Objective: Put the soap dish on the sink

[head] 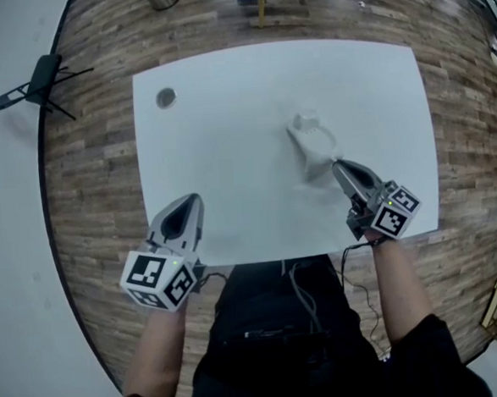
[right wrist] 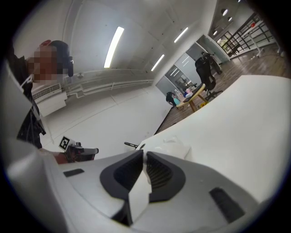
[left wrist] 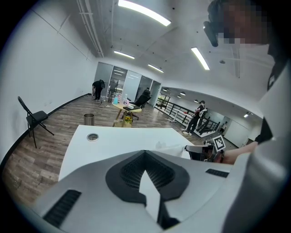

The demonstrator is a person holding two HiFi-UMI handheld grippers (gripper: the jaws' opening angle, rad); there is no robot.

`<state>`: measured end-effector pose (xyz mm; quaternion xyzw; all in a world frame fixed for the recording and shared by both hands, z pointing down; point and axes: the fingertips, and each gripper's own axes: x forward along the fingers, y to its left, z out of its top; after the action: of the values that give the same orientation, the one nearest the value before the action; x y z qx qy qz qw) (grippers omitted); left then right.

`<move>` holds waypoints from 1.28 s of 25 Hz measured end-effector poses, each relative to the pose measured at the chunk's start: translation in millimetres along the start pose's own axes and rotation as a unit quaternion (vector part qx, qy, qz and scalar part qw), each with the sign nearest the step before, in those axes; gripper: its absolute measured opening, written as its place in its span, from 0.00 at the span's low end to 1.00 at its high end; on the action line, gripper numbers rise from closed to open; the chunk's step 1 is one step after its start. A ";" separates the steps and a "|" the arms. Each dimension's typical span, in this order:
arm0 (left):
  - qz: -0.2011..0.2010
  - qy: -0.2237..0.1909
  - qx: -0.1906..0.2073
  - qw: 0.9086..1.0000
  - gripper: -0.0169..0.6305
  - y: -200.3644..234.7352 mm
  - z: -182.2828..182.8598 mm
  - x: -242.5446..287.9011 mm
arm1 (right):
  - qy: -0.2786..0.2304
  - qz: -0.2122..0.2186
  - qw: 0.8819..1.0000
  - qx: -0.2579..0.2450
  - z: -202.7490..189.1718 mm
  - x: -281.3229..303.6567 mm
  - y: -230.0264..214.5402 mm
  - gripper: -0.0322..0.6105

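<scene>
- Right fingers (right wrist: 159, 175) are pinched nearly together on a thin edge of the soap dish (right wrist: 175, 146), so that side has a grip. The left fingers (left wrist: 132, 170) are closed with nothing in them, hanging over the near edge of the tabletop (head: 229, 169).
- Progress-wise I'd call this early: the dish is grabbed but not placed anywhere yet.
- I honestly don't see a proper sink in any view. The closest candidate is a round metal-ringed hole (head: 166, 97) out past the left fingers and well away from the right ones.
- The dish sits right at the right fingertips and reaches away from them over the middle of the tabletop. I can't tell if it's fully lifted or dragging.
- It looks white, almost the same shade as the tabletop, kind of blocky with a rounded, rimmed far end. Details are pretty washed out.
</scene>
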<state>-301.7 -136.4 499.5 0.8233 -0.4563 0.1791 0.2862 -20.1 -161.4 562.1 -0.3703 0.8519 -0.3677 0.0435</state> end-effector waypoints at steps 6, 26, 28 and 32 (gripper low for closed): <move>-0.004 0.003 0.008 1.000 0.01 -5.1 -2.4 1.6 | 0.004 -0.006 1.000 0.008 -11.9 -4.9 -5.0 0.11; -0.002 0.014 0.007 1.000 0.01 -4.0 -16.0 -2.0 | 0.019 -0.027 0.999 0.029 -38.8 -5.4 -27.4 0.11; -0.002 0.015 0.010 1.000 0.01 -3.9 -17.6 -2.5 | 0.018 -0.026 0.999 0.029 -39.0 -5.2 -28.4 0.11; 0.001 0.015 0.008 1.000 0.01 -2.7 -18.2 -4.2 | 0.017 -0.027 0.999 0.029 -41.2 -4.9 -29.9 0.11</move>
<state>-302.2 -121.0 510.4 0.8222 -0.4516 0.1952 0.2861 -12.9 -147.3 610.7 -0.3855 0.8313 -0.3993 0.0301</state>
